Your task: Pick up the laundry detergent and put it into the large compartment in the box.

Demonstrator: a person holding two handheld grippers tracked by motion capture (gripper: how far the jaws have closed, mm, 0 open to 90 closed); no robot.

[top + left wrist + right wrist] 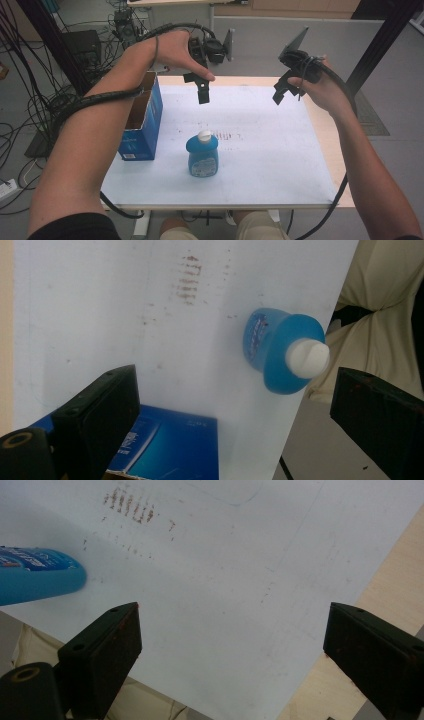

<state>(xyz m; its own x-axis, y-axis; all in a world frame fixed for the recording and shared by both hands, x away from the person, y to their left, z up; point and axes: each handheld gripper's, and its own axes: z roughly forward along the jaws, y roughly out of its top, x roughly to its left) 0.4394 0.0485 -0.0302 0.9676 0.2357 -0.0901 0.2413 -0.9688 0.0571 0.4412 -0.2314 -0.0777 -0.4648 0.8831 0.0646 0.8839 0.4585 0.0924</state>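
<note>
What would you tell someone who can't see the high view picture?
A blue bottle with a white cap stands upright on a white table, with an open blue box to its left. Two hands hold black tongs above the table's far side, the left tongs and right tongs both empty.

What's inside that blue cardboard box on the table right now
The blue box is open at the top, and the high view shows only its brown inner walls. The bottom is in shadow and cut off by the near wall and the person's left forearm, so any contents cannot be made out.
</note>
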